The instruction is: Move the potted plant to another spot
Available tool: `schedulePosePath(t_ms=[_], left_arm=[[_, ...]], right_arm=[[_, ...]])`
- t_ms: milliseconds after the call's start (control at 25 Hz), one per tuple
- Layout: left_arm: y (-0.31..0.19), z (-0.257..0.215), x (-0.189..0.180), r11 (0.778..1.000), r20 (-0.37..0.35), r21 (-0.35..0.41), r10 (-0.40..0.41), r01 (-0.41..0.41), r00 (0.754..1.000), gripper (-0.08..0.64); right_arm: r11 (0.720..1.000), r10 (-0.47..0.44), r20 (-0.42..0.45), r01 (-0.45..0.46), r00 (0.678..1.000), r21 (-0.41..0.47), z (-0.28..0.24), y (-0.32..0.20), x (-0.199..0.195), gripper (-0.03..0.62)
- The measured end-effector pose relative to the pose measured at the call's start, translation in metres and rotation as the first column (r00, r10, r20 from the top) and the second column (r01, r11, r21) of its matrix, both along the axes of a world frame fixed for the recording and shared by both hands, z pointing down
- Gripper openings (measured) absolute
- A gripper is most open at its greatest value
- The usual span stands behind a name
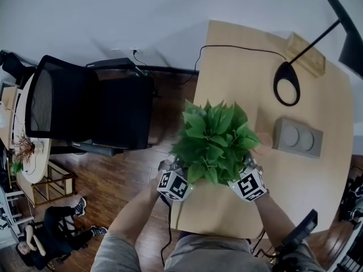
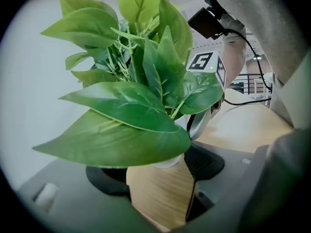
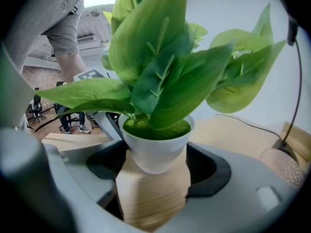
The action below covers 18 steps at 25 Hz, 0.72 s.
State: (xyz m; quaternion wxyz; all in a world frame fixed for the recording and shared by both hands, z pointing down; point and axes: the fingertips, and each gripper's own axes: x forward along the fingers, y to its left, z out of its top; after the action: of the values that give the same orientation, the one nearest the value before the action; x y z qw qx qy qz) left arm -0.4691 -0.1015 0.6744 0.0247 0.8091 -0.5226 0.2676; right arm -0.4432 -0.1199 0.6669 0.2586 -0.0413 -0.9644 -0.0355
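Potted plant [image 1: 214, 143] stands on the pale wooden bench [image 1: 317, 169], toward its near left part and close to the left edge, framed by a person's two hand-held grippers. The left gripper [image 2: 158, 178] reaches in from the plant's near left, the right gripper [image 3: 158, 174] from its near right, and the head view shows their marker cubes half buried under the broad green leaves. On each gripper the fingers [image 3: 209, 169] are spread wide. The small white pot [image 3: 155, 152] sits upright on the bench between the tips of the right pair, and they do not squeeze it. In the left gripper view only a sliver of the pot's white base shows beneath a large leaf, again between the parted tips. Just right of the plant lies a grey box [image 1: 298, 136] with two round discs on top. Farther back, a black desk lamp [image 1: 276, 85] rests on the bench, and a black cable [image 1: 244, 48] trails across the far end. A black office chair [image 1: 85, 103] stands on the wooden floor [image 1: 130, 174] well to the left.
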Motion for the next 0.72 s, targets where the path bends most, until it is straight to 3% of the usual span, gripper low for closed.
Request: schedulePosePath(t_ms=[360,720], left_arm=[[0.001,-0.001,0.002,0.999,-0.018,-0.031,-0.010,0.009,1.000,0.337],[0.005,-0.036,0.010,1.000,-0.038,0.005,0.020,-0.020,0.999,0.334]], right_arm=[[1.000,0.003,-0.007,-0.003,1.000,-0.009,-0.003,0.001,0.003,0.391],[1.000,0.017,0.019,-0.017,1.000,0.010,-0.031,0.008,0.008,0.391]])
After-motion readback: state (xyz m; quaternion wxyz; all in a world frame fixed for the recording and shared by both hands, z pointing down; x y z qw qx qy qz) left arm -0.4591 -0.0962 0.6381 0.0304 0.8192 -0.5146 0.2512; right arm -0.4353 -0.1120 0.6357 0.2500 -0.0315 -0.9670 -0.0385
